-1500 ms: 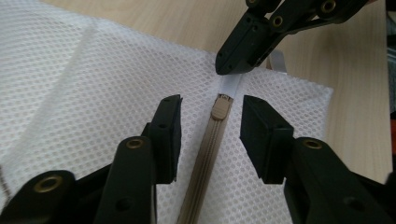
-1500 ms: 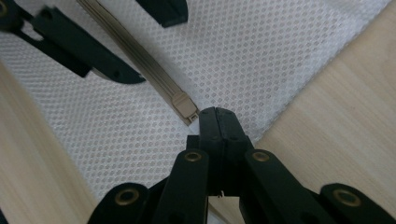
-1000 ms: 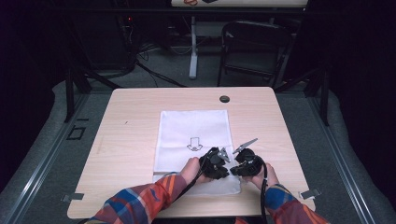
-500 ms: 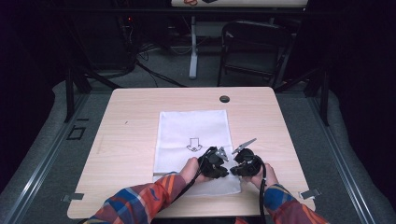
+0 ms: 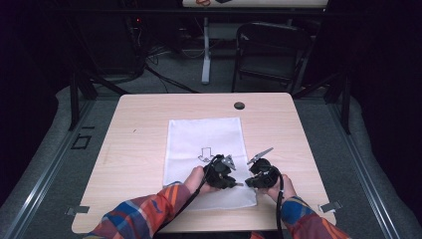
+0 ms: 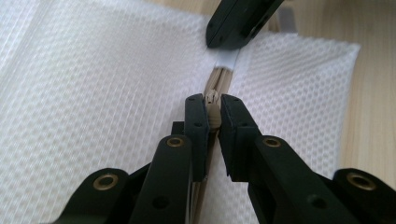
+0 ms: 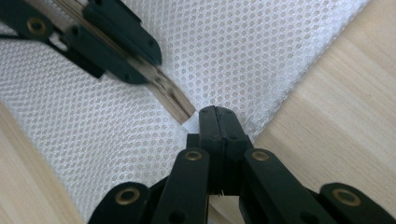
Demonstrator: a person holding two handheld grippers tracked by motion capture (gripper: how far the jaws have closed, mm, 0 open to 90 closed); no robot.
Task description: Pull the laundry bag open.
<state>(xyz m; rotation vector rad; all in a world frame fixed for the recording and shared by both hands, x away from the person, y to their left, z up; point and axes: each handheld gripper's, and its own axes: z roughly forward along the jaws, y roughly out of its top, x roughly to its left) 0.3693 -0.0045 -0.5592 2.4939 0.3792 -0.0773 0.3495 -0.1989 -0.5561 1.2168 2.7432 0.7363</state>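
A white mesh bag [image 5: 204,142] lies flat on the wooden table [image 5: 134,149], with a beige zipper [image 6: 223,77] along its near edge. My left gripper [image 6: 213,105] is shut on the small zipper pull [image 6: 213,98]. My right gripper [image 7: 217,116] is shut on the white fabric tab [image 7: 190,125] at the zipper's end, by the bag's corner. In the high view the left gripper [image 5: 237,183] and the right gripper [image 5: 248,183] point at each other, tips close together. The left gripper's jaws [image 7: 135,56] lie over the zipper [image 7: 170,98] in the right gripper view.
A black round grommet [image 5: 239,105] sits in the table's far edge. A grey arrow mark [image 5: 205,153] shows on the bag. A dark chair [image 5: 271,50] and table legs stand beyond the table. Bare wood lies to the left and right of the bag.
My left gripper has edged slightly to the left, away from the right one, still pinching the zipper pull. The right gripper has stayed put.
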